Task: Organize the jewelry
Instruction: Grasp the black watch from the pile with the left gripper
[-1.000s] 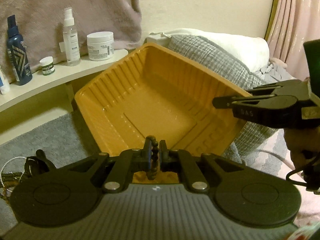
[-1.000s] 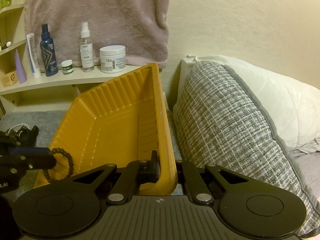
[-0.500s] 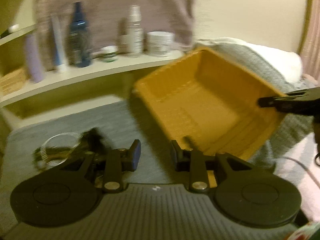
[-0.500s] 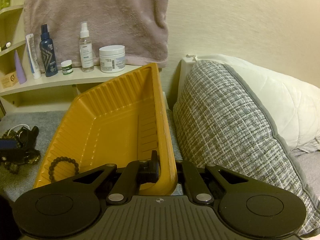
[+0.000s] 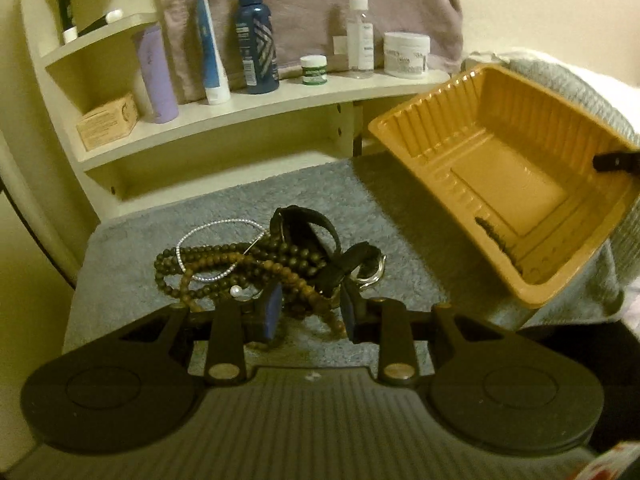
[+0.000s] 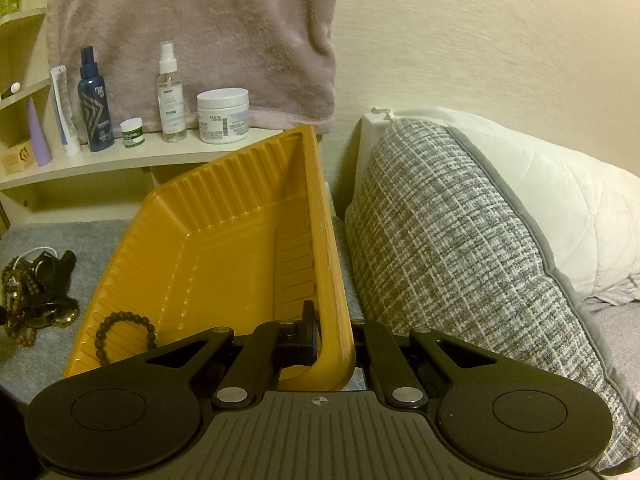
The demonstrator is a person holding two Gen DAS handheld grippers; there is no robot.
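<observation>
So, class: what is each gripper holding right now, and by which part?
The right gripper clamps the orange tray by its near side wall. The left gripper holds nothing; its open fingers straddle the brown bead strand.

Little can be read here, and most print is too small or blurred to make out. On the clear spray bottle [image 6: 171,96] standing on the shelf [image 6: 120,158], a short word in capitals looks like "ZHERY", though the letters are soft and the smaller lines under it are unreadable. The white jar [image 6: 223,116] carries a barcode and a few digits that cannot be made out, and the dark blue bottle [image 6: 94,108] bears a chevron pattern with a small mark near its neck, also illegible, as is the print on the small green-lidded pot [image 6: 132,133].
</observation>
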